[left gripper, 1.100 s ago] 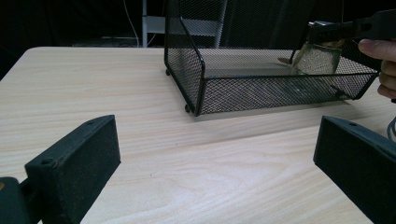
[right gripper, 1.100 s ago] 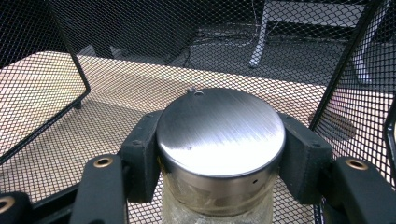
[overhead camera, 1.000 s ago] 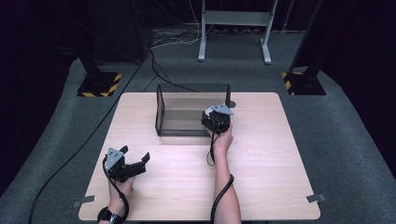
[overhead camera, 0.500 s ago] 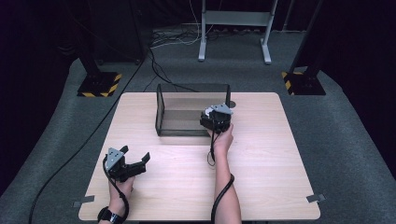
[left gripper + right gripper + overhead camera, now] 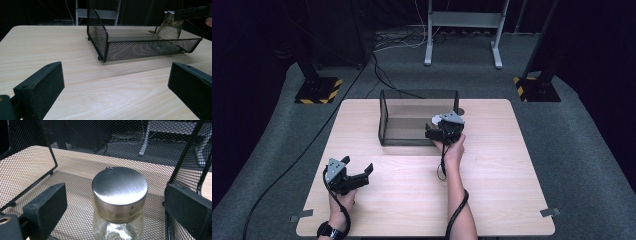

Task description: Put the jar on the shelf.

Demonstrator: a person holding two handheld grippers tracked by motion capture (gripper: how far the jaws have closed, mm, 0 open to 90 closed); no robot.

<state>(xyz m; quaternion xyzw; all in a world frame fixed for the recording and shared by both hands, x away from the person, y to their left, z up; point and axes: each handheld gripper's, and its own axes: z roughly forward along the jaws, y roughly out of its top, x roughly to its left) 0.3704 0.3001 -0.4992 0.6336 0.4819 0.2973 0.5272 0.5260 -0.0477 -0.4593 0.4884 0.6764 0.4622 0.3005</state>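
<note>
right gripper (image 5: 116,207) jaws just opened wide around an upright glass jar (image 5: 119,202) in a black mesh basket (image 5: 32,157), left gripper (image 5: 116,85) open over the table (image 5: 62,50).

Jar (image 5: 119,202) in basket (image 5: 387,120) (right end), basket mid-table (image 5: 512,200), far side.

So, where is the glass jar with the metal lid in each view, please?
High view: the glass jar is hidden under the right hand-held gripper, at the right end of the mesh basket.
Left gripper view: glass jar at upper right, inside the basket.
Right gripper view: jar lid at centre, between open jaws that have just been opening.
Shared landmark: the mesh basket.
</note>
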